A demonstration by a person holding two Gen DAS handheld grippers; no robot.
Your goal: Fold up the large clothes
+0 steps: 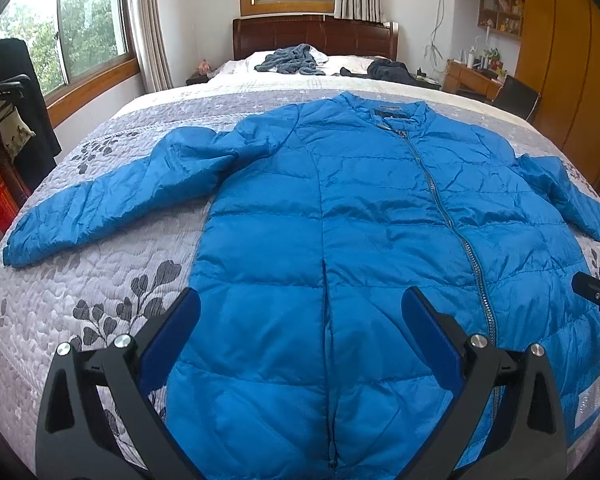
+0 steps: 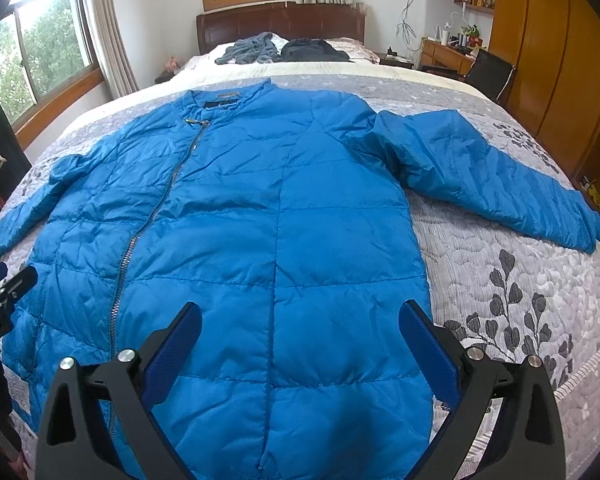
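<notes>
While both grippers gape, jacket (image 1: 364, 216) lies lengthwise, collar toward headboard (image 1: 315, 36).

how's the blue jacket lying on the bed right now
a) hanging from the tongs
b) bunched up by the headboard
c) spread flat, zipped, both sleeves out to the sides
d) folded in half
c: the blue jacket lies flat on the quilted bed, zipper closed, sleeves spread, and both tongs, left and right, are open and empty.
</notes>
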